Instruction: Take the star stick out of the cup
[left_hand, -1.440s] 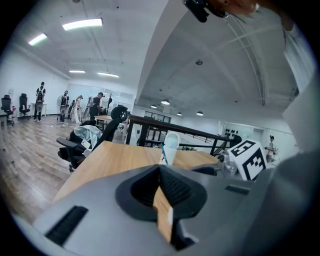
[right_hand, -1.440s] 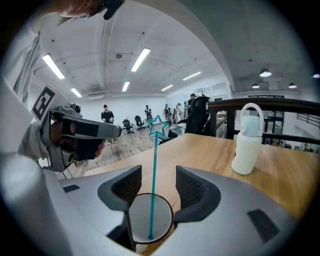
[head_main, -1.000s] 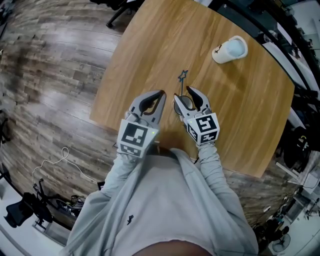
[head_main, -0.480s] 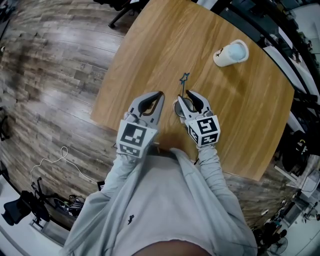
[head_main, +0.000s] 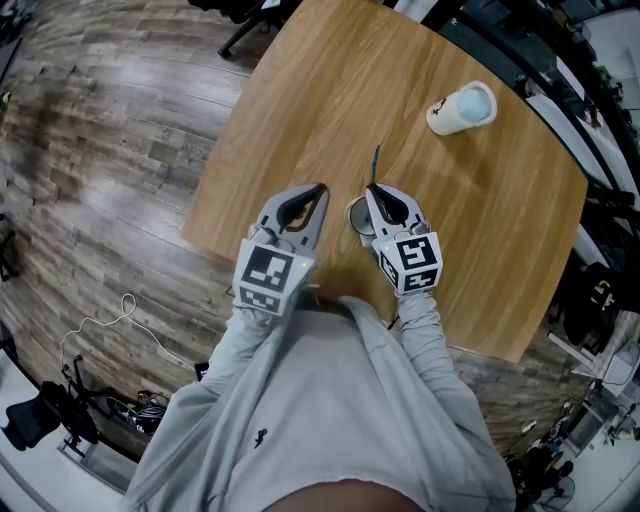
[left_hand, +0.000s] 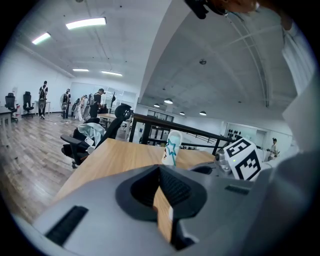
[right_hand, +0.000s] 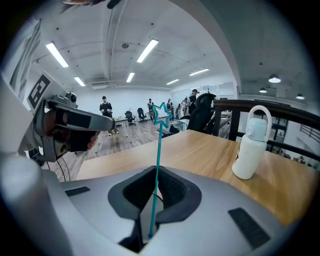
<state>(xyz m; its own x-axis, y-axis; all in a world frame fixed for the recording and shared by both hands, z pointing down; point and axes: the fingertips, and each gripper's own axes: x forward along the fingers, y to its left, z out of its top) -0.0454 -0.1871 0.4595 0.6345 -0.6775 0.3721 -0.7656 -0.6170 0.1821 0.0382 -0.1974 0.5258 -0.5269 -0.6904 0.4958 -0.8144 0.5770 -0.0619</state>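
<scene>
The jaws of the right gripper (right_hand: 154, 175) were being closed on the stick (right_hand: 157, 150), pinched upright between the pads, star (right_hand: 161, 114) on top, above the cup (head_main: 357, 214) near the table's (head_main: 300, 110) edge. The left gripper (left_hand: 161, 170) was seen just beside it, jaws pressed together, empty.

Our left tongs (left_hand: 161, 172) are closed up here, tips meeting with nothing pinched, just wooden tabletop (left_hand: 120, 157) showing past them. Straight ahead we can see the star stick (left_hand: 170, 149), its teal star lined up against a white bottle (left_hand: 174, 136). A marker cube (left_hand: 243, 158) pokes in alongside, and there's an office chair (left_hand: 80, 142) beyond the tabletop's edge.
</scene>
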